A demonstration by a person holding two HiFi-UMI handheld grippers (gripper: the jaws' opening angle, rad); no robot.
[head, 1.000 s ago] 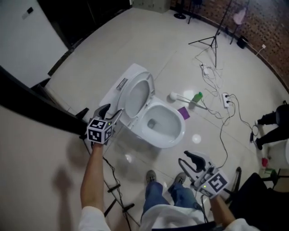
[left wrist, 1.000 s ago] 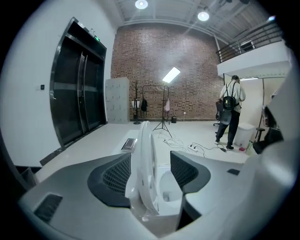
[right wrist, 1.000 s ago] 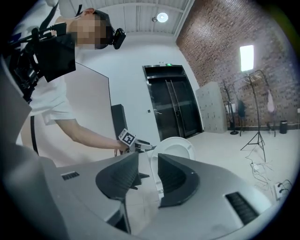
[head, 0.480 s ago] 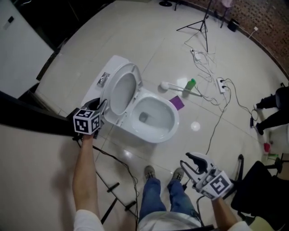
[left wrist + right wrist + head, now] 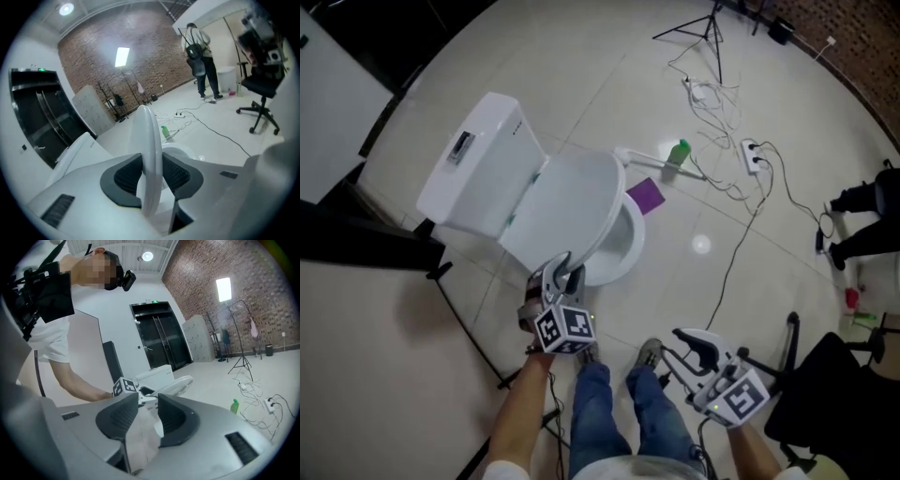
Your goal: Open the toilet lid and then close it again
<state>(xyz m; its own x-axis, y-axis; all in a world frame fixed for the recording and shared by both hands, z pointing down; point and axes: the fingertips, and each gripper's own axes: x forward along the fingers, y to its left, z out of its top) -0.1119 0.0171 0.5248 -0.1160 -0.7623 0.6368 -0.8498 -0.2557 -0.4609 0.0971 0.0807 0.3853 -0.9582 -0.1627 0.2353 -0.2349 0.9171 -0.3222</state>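
On a glossy pale tiled floor (image 5: 581,75) strewn with black cables (image 5: 741,178), the white plastic toilet lid (image 5: 567,202) is gripped at its rim by the left gripper (image 5: 562,269), whose jaws have just been eased slightly wider, while the right gripper (image 5: 692,345) is held with its jaws narrowly apart and empty.

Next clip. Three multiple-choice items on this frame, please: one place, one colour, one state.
1. Where is the purple thing? A on the tank; B on the floor beside the bowl; C on a chair.
2. What colour is the bottle by the brush? A green; B red; C blue.
3. How is the lid? A upright against the tank; B off, on the floor; C partway down over the bowl.
Answers: 1 B, it lies flat next to the bowl's rim. 2 A, green in the head view. 3 C, it tilts over the bowl, which still shows.
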